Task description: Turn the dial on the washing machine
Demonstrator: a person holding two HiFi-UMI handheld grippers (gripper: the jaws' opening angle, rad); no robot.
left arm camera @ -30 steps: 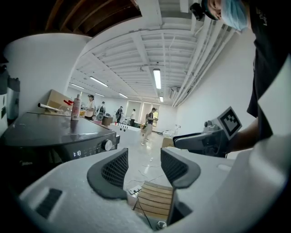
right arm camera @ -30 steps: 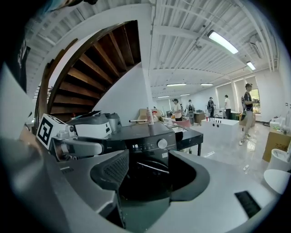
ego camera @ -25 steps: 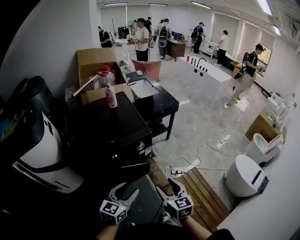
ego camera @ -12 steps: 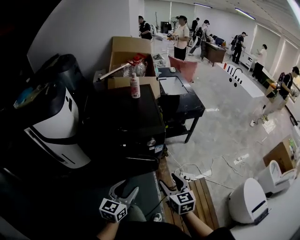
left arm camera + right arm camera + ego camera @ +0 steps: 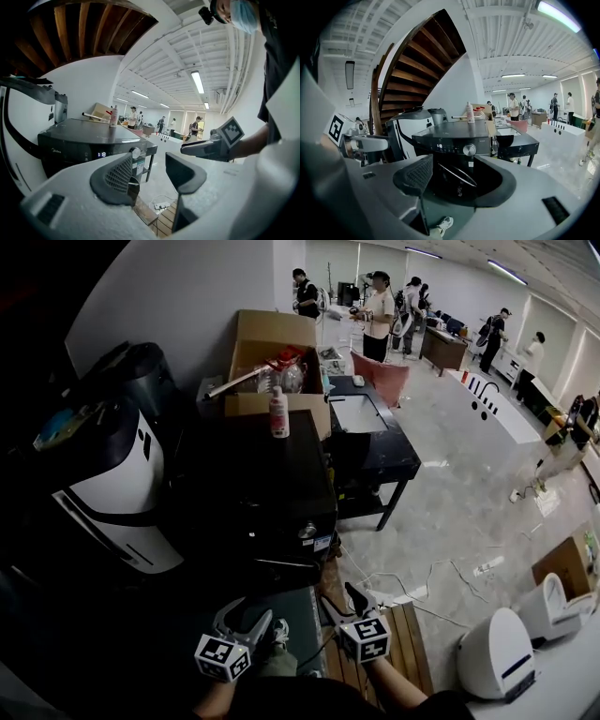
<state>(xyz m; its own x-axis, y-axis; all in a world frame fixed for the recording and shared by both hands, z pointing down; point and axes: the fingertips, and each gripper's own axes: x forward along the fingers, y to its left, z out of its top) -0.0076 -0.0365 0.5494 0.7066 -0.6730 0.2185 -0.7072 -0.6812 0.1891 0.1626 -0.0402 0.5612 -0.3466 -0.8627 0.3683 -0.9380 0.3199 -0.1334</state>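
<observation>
Bottle [image 5: 278, 414] stands on washing machine [image 5: 246, 486], cardboard box [image 5: 273, 332] just behind.

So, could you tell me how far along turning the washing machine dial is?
Nothing looks done: the dial on the washing machine is untouched. In hand: the right gripper is open, empty and aimed at the dial, short of it; the left gripper is open and empty too. Left: reach, close on the dial and turn it.

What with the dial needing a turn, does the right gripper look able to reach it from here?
Probably yes. The right gripper has open, empty jaws aimed at the washing machine, whose dial faces it with nothing between; it just stands some way off.
</observation>
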